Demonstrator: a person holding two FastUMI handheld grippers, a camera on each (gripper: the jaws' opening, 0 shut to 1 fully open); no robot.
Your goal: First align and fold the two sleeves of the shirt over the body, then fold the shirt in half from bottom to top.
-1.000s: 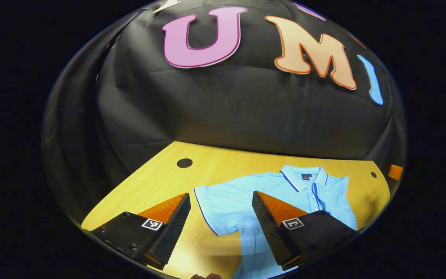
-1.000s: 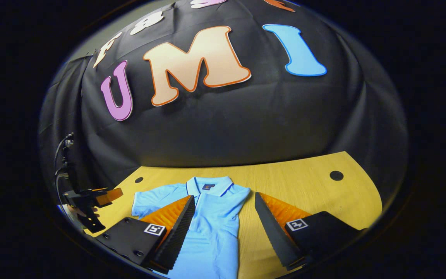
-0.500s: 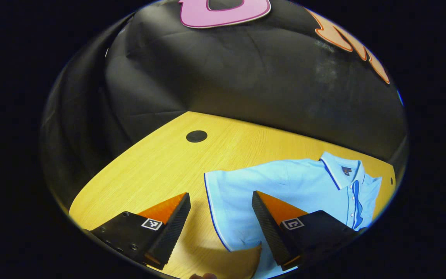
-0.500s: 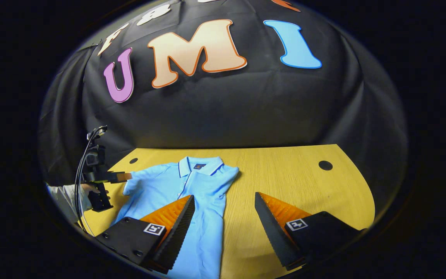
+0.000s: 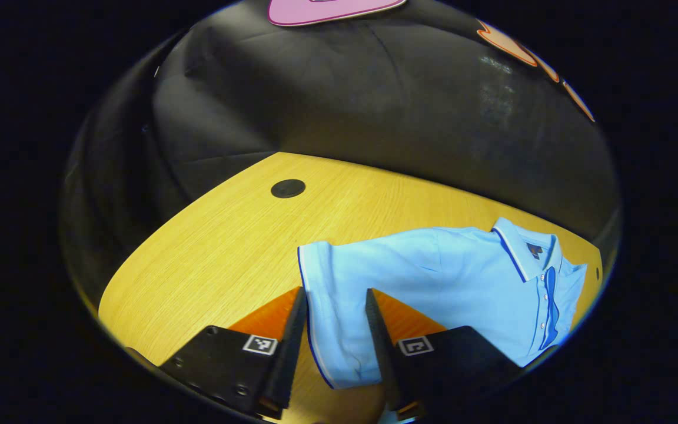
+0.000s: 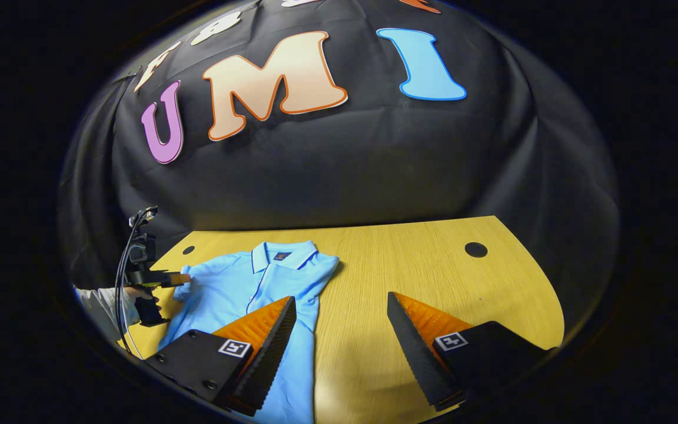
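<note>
Sleeve cuff [image 5: 321,306] of the light-blue polo shirt [image 5: 462,288] lies between the left gripper [image 5: 332,330] jaws, which stand narrow around it, contact unclear. The sleeve runs rightward toward the collar, so the fold goes that way. The right gripper [image 6: 342,347] hovers wide over the shirt's far edge on the counter [image 6: 409,259].
</note>
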